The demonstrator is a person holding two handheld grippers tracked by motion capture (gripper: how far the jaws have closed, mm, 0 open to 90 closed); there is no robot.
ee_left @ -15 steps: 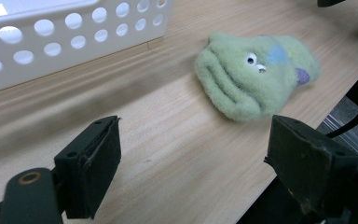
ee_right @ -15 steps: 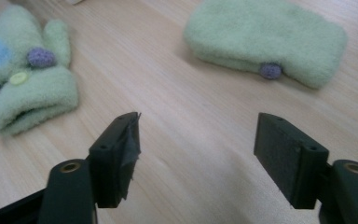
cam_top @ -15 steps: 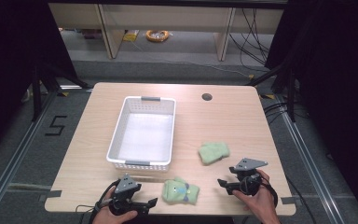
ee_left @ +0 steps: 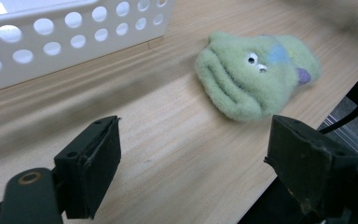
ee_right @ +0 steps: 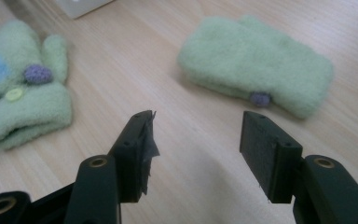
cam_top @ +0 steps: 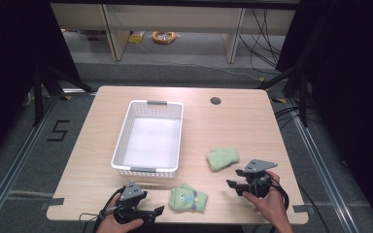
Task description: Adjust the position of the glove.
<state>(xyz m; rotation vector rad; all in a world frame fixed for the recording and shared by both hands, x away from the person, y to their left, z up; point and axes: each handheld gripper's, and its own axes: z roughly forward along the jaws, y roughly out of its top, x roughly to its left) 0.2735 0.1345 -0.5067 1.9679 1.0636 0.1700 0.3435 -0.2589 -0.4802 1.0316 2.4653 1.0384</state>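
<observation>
Two green fleece mittens lie on the wooden table. The decorated mitten (cam_top: pixel 188 199) (ee_left: pixel 256 74) (ee_right: pixel 21 81) rests near the front edge, with small eyes and blue and purple patches. The plainer mitten (cam_top: pixel 223 158) (ee_right: pixel 256 63) lies right of the basket, a purple button at its edge. My left gripper (cam_top: pixel 155 212) (ee_left: pixel 193 168) is open at the front left, jaws pointing toward the decorated mitten, a short gap away. My right gripper (cam_top: pixel 232 186) (ee_right: pixel 196 149) is open, just short of the plainer mitten, nothing between its jaws.
A white perforated basket (cam_top: pixel 121 145) (ee_left: pixel 51 42) stands mid-table, left of centre, with nothing in it. A dark cable hole (cam_top: pixel 215 101) sits at the table's far side. The table's front edge runs close under both hands.
Both grippers sit almost where they were; the right gripper has edged slightly toward the plainer mitten. The mittens and basket have not moved.
</observation>
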